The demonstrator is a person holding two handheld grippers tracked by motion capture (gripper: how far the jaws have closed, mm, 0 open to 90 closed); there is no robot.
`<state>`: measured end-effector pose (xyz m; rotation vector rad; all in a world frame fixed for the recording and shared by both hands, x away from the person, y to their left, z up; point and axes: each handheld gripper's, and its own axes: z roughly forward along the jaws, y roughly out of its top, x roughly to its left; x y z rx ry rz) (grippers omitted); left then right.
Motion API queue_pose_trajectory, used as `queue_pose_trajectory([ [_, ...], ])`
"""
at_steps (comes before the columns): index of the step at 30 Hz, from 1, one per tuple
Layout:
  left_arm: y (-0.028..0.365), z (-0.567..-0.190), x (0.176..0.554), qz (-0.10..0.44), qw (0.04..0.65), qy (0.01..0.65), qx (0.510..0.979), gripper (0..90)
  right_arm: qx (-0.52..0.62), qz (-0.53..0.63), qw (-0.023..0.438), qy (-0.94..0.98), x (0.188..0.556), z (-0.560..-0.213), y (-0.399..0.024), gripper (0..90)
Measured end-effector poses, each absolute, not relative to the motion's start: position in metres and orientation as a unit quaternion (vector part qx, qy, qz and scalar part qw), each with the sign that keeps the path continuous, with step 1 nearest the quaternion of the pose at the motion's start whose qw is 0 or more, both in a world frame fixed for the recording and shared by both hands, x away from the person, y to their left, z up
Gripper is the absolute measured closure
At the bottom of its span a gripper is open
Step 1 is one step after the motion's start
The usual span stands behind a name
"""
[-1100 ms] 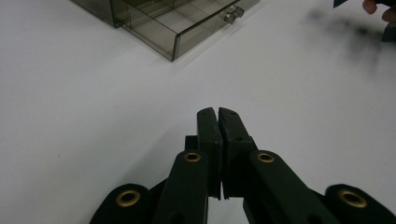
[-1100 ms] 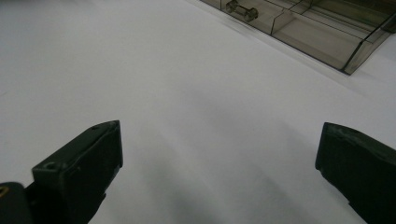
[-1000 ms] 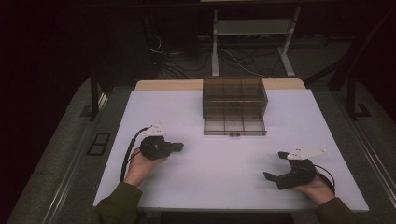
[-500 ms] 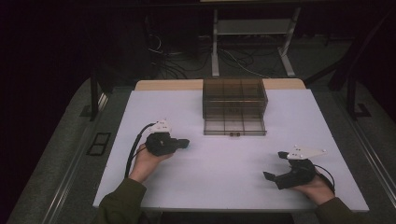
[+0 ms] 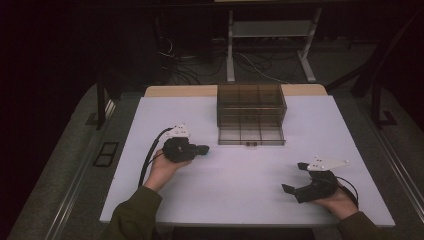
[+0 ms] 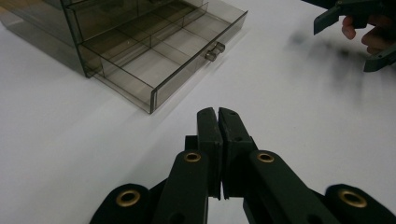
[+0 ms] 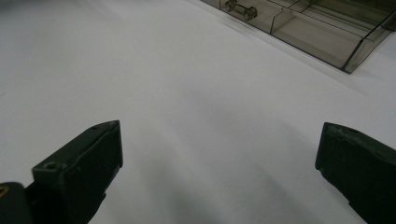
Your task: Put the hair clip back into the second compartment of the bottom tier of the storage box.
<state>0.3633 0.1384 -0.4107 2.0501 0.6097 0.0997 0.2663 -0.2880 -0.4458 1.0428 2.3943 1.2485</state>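
A smoky see-through drawer cabinet (image 5: 251, 102) stands at the table's far middle, its bottom drawer (image 5: 251, 135) pulled out and divided into empty compartments. My left gripper (image 5: 204, 149) is shut with nothing in it, just left of the open drawer and pointing toward it. In the left gripper view the jaws (image 6: 218, 114) press together, with the drawer (image 6: 159, 60) and its handle (image 6: 214, 50) ahead. My right gripper (image 5: 294, 177) rests near the front right, open wide and empty. Its view has the spread jaws (image 7: 219, 154) over bare table and the drawer handle (image 7: 240, 9) far ahead.
The white tabletop (image 5: 240, 200) lies bare between the two grippers. A wooden strip (image 5: 180, 91) runs behind the cabinet. Beyond the table are cables and a metal stand (image 5: 270, 30) on a dark floor. The right gripper (image 6: 344, 46) also appears far off in the left gripper view.
My left gripper has moved right and a little forward, toward the open drawer, staying shut. The right gripper has barely moved and stays open.
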Motion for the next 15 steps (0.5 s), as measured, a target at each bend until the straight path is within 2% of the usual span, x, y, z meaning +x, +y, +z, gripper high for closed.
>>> queue_pose_trajectory([
  [15, 0.122, -0.407, 0.374, 0.04, 0.484, 0.238, 0.841, 88.0, 0.358, 0.429, 0.122, 0.82, 0.266, -0.446, -0.288, 0.2],
])
